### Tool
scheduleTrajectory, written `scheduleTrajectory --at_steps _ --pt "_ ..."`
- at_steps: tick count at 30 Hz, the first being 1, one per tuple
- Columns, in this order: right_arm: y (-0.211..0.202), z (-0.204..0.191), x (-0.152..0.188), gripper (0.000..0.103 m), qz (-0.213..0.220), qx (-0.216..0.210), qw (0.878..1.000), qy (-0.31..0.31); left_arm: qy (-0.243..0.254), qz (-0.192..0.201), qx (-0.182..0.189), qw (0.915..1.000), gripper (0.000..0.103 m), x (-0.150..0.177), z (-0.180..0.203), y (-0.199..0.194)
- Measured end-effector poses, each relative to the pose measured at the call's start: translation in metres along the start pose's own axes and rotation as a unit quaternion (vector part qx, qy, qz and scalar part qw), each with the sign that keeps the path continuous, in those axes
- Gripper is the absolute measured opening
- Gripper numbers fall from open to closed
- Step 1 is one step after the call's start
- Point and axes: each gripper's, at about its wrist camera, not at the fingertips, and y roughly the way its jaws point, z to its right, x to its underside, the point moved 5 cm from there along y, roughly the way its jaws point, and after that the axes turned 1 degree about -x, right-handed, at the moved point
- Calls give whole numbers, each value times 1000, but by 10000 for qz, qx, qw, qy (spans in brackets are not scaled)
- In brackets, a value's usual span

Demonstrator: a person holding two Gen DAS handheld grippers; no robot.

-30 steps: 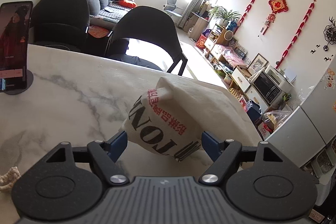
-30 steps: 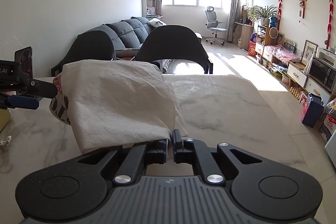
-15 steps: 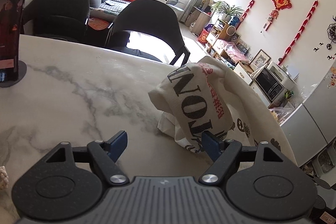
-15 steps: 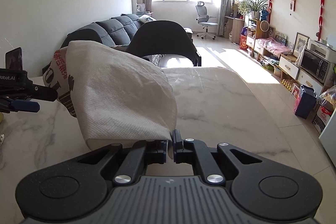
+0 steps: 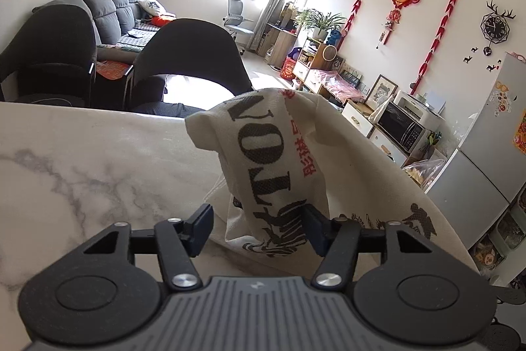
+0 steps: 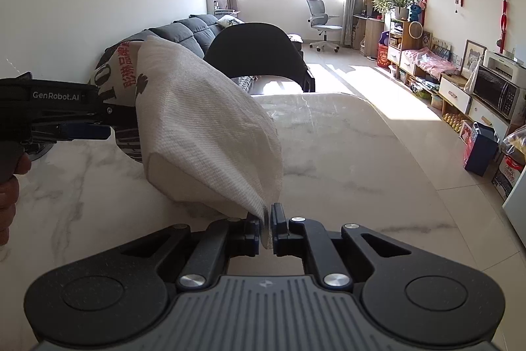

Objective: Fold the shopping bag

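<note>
Fold is partly done. Your right gripper [image 6: 267, 227] has its fingers pinched on a corner of the bag [image 6: 210, 134], holding the cloth up off the tabletop [image 6: 345, 160] near its near edge. Your left gripper [image 5: 258, 227] is closing: the printed roll of the bag [image 5: 269, 160] sits between the fingers, the right finger [image 5: 315, 229] against the cloth, the left finger [image 5: 200, 227] apart from it, so no grip there yet. Part of the bag drapes toward the tabletop's right edge.

Left to do: catch the printed end, bring the halves together, lay flat, press.

Hard to read: the handles are out of sight, probably inside the bunch. How many layers are already doubled cannot be told. The bag's underside is hidden in both views.
</note>
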Motion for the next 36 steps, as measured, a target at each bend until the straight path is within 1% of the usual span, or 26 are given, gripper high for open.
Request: scheduleTrajectory --at_steps 1,2,5,6,7,8,9,10,14,19,23,29,32,35,36 --pt "0 0 -1 11 -2 -30 10000 20 -6 0 -8 10000 26 -3 2 3" --pt "0 1 -1 12 -3 -31 10000 9 11 8 -25 10000 19 -5 4 6" --pt "1 2 -3 15 -22 -39 10000 -27 134 109 -50 9998 11 -11 13 11" --pt "1 2 -4 19 -26 -50 10000 -41 187 159 -57 9997 11 -11 16 11" --pt "0 1 -6 30 7 -94 9999 -58 259 191 -69 9995 9 -11 19 11" --pt "-3 0 -5 38 38 -132 9999 -54 326 205 -76 9992 8 -11 21 11" --pt "-6 -1 -8 50 111 -218 9997 -24 402 212 -77 9989 8 -11 23 11" --pt "-9 -2 -11 53 173 -282 9995 -20 506 227 -87 9984 8 -9 26 11" --pt "-21 -4 -26 55 357 -388 9986 -106 740 274 -137 9968 7 -6 32 9" --pt "-39 -5 -44 60 621 -503 9964 -272 1029 404 -48 9939 6 1 37 0" --pt "-48 -5 -51 61 778 -600 9946 -345 1344 482 23 9897 6 8 43 -6" --pt "-47 -8 -59 60 777 -641 9941 -400 1770 522 155 9827 6 22 54 -18" --pt "-44 -8 -61 57 745 -664 9942 -390 1990 519 254 9783 6 28 60 -23" --pt "-41 -8 -63 49 718 -632 9947 -380 2151 501 326 9748 6 36 62 -26" --pt "-40 -6 -64 42 714 -614 9950 -343 2217 482 356 9733 6 40 63 -27"
